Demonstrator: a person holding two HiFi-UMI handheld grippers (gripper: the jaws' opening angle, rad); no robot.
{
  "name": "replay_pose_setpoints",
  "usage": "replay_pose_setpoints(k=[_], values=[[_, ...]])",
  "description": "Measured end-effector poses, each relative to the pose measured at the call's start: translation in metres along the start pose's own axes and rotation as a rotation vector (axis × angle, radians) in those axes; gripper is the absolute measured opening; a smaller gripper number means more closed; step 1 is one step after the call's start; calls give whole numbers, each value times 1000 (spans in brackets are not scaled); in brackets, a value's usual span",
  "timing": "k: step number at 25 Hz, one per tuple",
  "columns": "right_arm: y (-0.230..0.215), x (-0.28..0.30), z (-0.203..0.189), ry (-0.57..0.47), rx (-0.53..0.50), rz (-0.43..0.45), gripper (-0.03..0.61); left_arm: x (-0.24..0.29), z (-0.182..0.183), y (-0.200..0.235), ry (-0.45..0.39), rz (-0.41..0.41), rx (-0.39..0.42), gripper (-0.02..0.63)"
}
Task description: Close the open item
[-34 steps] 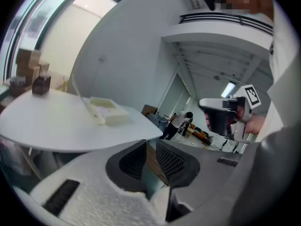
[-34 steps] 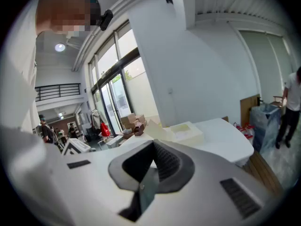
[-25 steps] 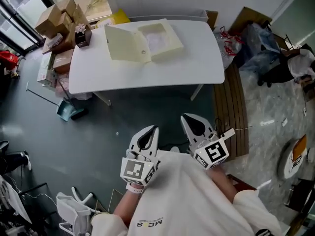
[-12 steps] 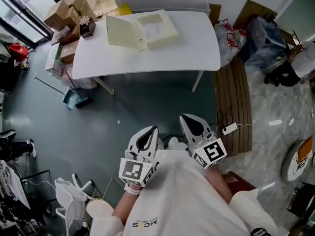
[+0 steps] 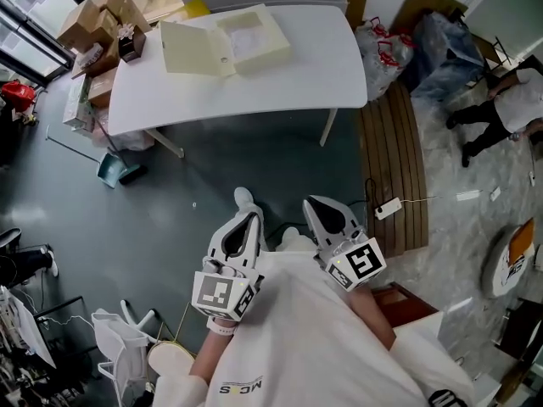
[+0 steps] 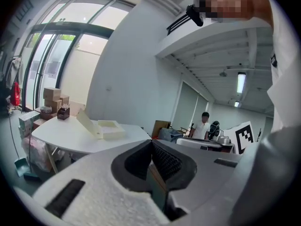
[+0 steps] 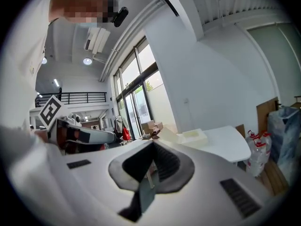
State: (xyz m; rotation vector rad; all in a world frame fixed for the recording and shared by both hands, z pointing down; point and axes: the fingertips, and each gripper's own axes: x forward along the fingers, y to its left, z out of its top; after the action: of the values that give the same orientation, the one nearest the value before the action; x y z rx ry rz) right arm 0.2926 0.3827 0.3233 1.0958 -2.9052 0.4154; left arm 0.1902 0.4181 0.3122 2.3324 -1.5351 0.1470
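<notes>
Box [image 5: 227, 41] of cream colour lies open on the white table [image 5: 288, 83]. Both are well ahead of the fingers [image 5: 250, 227], with grey floor [image 5: 254, 164] between. In the head view the box is ahead and somewhat to the left of both pairs of fingers. Its lid [image 5: 192, 49] is thrown open on the left side of the tray part, and in the left gripper view it seems to stand slanted, not flat. The left gripper [image 5: 249, 219] and the right gripper [image 5: 317, 203] are held side by side close to the person's body. Each has its fingers pressed together, and nothing is between them.

I judge that the step in hand is the approach, and no part of the closing is done yet. To do it well, the person should first come up to the table edge. Then one pair of closed fingers can go behind the free edge of the lid and swing it over slowly. The other fingers may steady the tray part so that it does not slide.
</notes>
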Motion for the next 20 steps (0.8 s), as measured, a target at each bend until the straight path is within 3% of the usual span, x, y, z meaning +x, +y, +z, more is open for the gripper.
replay_pose_setpoints(k=[7,15,20], values=[[-17,65,16,-8,-30,16,14,40,28,48,-51,2,6,26],[-50,213,55,-8,-79,40,14,126,84,172,-39,-21,-21,26],[-79,300,87,-31,-91,-34,14,181,119,237,3,-97,-12,26]])
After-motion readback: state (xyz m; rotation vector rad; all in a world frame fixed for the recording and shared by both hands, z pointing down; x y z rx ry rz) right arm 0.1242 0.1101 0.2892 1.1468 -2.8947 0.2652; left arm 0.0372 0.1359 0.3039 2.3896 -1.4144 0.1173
